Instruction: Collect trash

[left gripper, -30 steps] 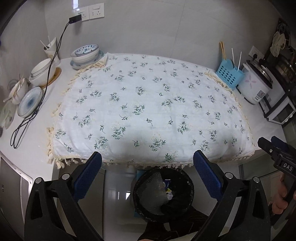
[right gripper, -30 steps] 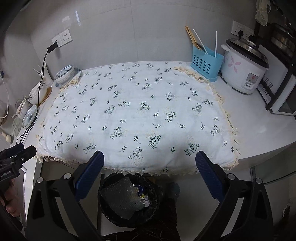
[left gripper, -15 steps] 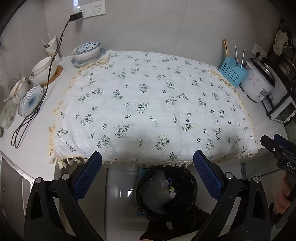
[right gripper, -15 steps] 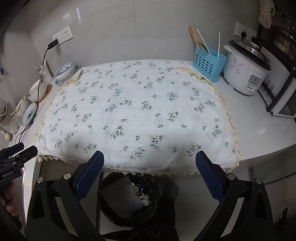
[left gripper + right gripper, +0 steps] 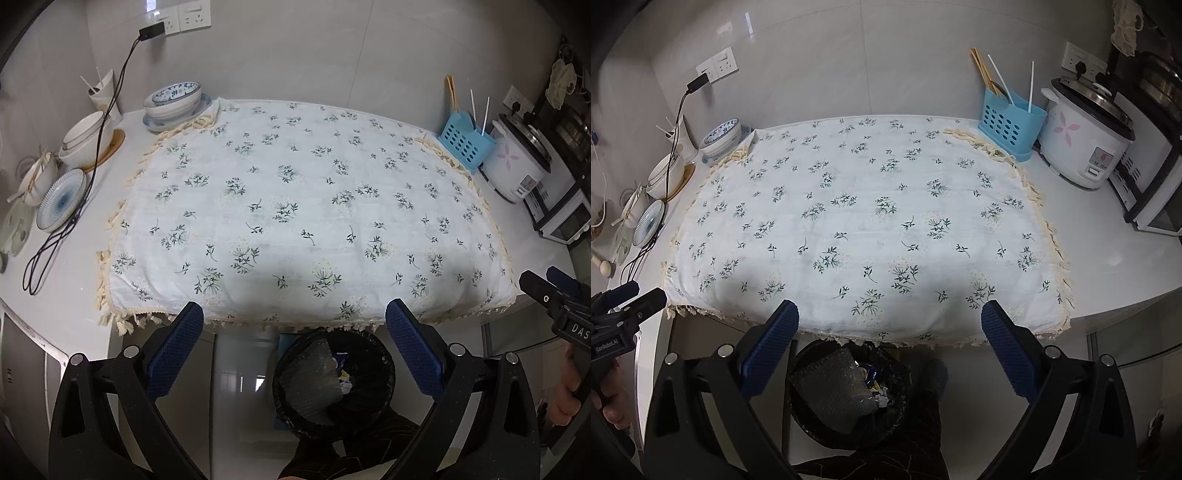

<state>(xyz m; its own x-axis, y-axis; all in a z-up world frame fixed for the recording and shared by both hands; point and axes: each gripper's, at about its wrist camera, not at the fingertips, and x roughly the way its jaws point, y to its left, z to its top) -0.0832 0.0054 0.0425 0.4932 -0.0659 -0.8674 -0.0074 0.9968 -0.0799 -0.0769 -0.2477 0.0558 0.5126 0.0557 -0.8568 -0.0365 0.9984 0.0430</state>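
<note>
Both views have pulled back; more bench shows. Left hand-held gripper and right hand-held gripper gape wide, empty. Trash sits in bin below. Risk: snagging the tablecloth fringe.

Trash bin: round, black-lined, upright on the floor just below the desk's front edge, its far rim hidden under the cloth fringe.
Bubble wrap: large crumpled clear sheet, filling the bin's left side and leaning against the liner.
Small scraps: a blue-and-yellow wrapper and white crumpled bits, tucked at the bubble wrap's right inside the bin.
</note>
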